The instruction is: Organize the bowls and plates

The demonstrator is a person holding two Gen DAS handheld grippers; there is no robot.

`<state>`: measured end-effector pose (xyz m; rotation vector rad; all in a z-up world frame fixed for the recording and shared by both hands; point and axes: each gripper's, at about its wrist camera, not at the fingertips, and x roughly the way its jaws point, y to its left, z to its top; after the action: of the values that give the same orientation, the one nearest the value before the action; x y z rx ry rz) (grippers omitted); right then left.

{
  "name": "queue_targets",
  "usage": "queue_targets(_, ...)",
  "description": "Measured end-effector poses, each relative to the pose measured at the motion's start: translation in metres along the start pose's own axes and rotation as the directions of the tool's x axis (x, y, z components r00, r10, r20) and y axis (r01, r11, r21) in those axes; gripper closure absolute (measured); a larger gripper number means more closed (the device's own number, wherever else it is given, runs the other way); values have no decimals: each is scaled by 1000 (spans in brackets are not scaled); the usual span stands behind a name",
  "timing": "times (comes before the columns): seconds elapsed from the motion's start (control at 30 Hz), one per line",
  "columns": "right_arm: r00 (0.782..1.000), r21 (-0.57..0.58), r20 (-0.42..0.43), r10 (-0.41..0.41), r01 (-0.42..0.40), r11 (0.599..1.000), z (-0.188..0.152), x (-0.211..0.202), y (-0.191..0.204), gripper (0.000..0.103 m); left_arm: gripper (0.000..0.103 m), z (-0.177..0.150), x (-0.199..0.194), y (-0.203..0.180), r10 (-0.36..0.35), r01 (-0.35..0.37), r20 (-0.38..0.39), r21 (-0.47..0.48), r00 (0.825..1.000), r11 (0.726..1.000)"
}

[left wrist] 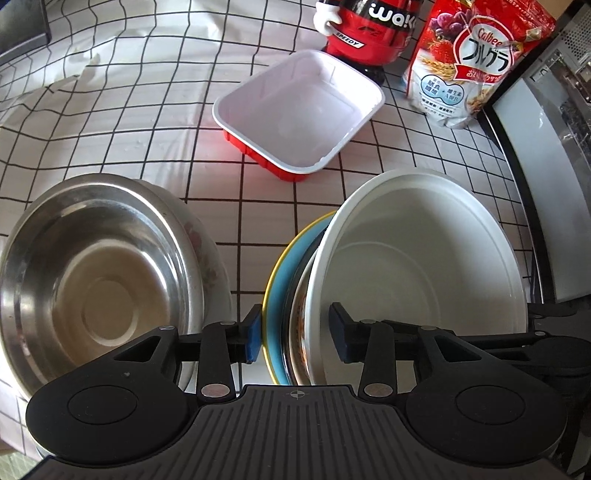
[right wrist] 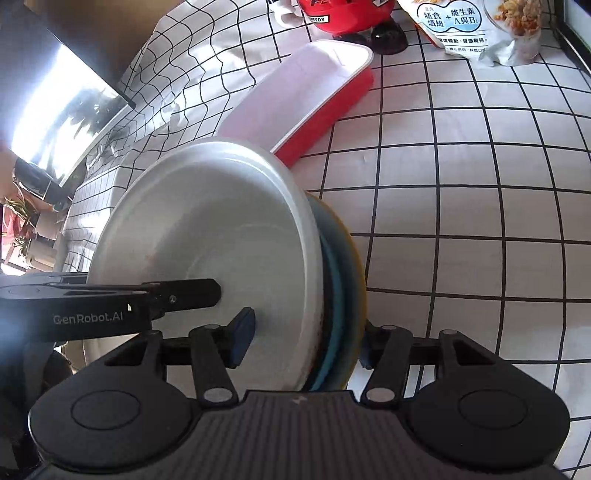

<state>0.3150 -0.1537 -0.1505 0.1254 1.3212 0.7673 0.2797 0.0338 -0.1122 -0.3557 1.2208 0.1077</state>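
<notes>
Item: stack of dishes (left wrist: 295, 295), held on edge over the tabletop (left wrist: 258, 192). It comprises a white plate (left wrist: 417, 266), at least one patterned dish behind it, a blue plate (left wrist: 280, 288) and a yellow rim outermost. The stack is tilted steeply, apparently so the pieces can be squared together or parted.

Item: left tool (left wrist: 295, 332). Its jaws straddle the stack's near edge. One blue pad (left wrist: 254, 338) lies just beside or against the blue plate; the other pad stands clear of the white plate's face. Judged slack, not clamping.

Item: right tool (right wrist: 303, 341). Its jaws are set either side of the same stack. The far pad is mostly hidden behind the yellow rim, and the near pad (right wrist: 242, 339) lies against or just off the white plate's face. Whether it presses cannot be told; it seems to bear the stack while the left tool resets.

Item: steel bowl (left wrist: 99, 288), nested in a floral-patterned dish and resting flat to the left; likely sorted already.

Item: red tray with white lining (left wrist: 299, 114), empty, beyond the stack.

Sundries: cereal bag (left wrist: 476, 62) and red figurine (left wrist: 365, 29) at the far edge, uninvolved.
</notes>
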Motion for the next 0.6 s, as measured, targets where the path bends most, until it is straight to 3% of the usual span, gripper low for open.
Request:
queue_targets(0.2, 999, 2, -27, 44, -44, 999, -2, 5, 5, 47, 60, -6, -5, 3, 44, -44, -6, 10, 999, 999)
queue_targets(0.4, 997, 34, -44, 61, -59, 998, 0, 6, 0, 55, 61, -10, -7, 7, 30, -30, 1, -3, 1000, 1000)
queue_targets(0.6, 996, 52, -63, 70, -67, 996, 4, 10, -3, 55, 60, -10, -6, 7, 31, -31, 7, 5, 1000, 1000)
